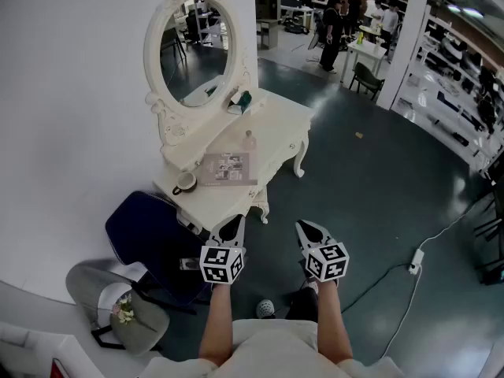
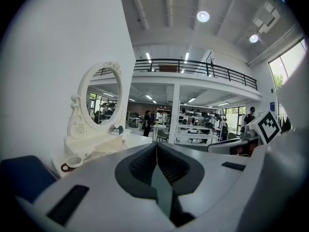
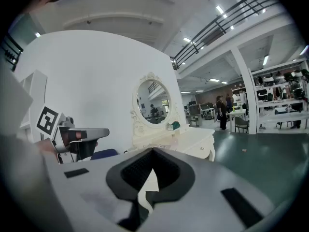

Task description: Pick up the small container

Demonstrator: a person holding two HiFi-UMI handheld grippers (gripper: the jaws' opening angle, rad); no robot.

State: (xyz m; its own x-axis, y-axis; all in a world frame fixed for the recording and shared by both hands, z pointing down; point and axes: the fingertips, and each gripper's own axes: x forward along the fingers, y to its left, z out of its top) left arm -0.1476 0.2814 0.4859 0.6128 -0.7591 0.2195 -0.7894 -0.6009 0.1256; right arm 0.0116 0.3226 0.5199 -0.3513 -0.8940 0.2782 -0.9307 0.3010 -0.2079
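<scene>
A white vanity table (image 1: 277, 118) with an oval mirror (image 1: 191, 47) stands against the wall ahead. On its top sit a small pale container (image 1: 249, 139), a green object (image 1: 242, 101) by the mirror, a magazine (image 1: 227, 168) and a cup (image 1: 184, 183) at the near end. My left gripper (image 1: 233, 225) and right gripper (image 1: 305, 228) are held side by side in the air short of the table's near end. Both are shut with nothing between their fingers. The left gripper view shows the cup (image 2: 73, 162) and green object (image 2: 118, 129) beyond the left gripper (image 2: 156, 146).
A dark blue chair (image 1: 150, 239) stands left of the table's near end, with a grey bag (image 1: 118, 305) beside it. A white cable with a plug (image 1: 415, 260) lies on the dark floor at right. People and desks (image 1: 370, 50) are far behind.
</scene>
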